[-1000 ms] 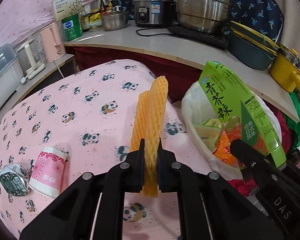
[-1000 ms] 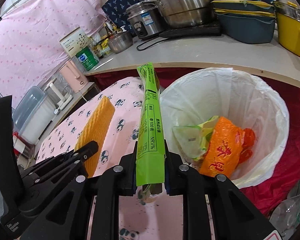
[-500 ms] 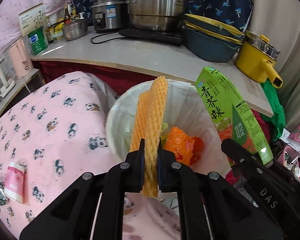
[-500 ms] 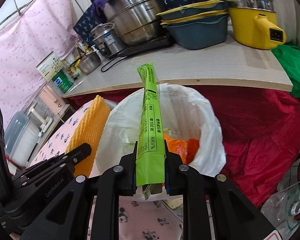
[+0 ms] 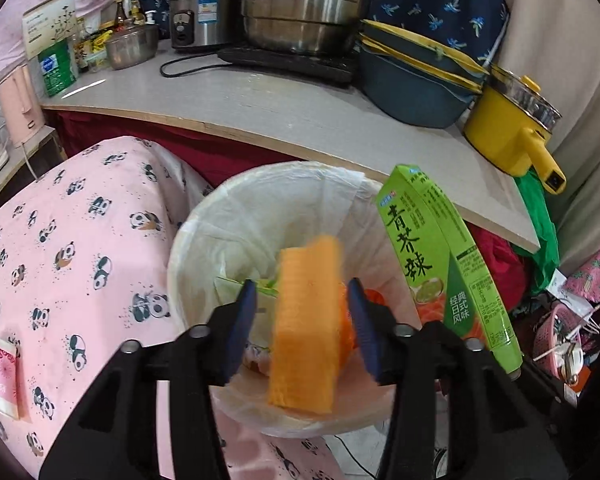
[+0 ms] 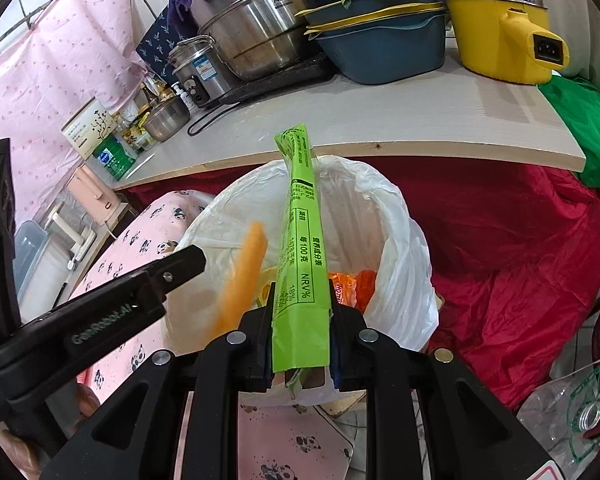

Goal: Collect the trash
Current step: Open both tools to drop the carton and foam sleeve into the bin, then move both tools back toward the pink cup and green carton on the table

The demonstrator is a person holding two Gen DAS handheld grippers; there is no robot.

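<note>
**Left wrist view: your left claw has let go of the orange foam net over the bin**

Left wrist view shows your left gripper (image 5: 302, 300) above the white-lined trash bin (image 5: 236, 216), its jaws having just been opening. The orange foam net (image 5: 306, 328) sits between the two blue pads (image 5: 242, 320) but touches neither; a gap shows on each side, and the net is blurred, so it is loose and no longer gripped. It hangs over the mouth of the bin, upright with a slight tilt. Inside the bin, behind the net, you can see an orange bag (image 5: 374, 298) and a pale green wrapper (image 5: 240, 286).

To the right, your right gripper holds the green carton (image 5: 448, 264) upright at the right rim of the bin. In the right wrist view that gripper (image 6: 302, 334) is clenched on the carton's (image 6: 302, 248) lower end, pads pressed flat against both of its sides, and the carton's far end points up across the bin (image 6: 400, 248) toward the counter edge. The net (image 6: 242, 276) shows there too, left of the carton, beside the left gripper's black finger (image 6: 172, 272).

On the panda-print cloth (image 5: 80, 240) to the left of the bin, a pink packet (image 5: 2, 376) lies near the left edge, well apart from the bin. Farther back, the counter (image 5: 284, 108) carries steel pots, blue basins and a yellow pot (image 5: 508, 128).
</note>
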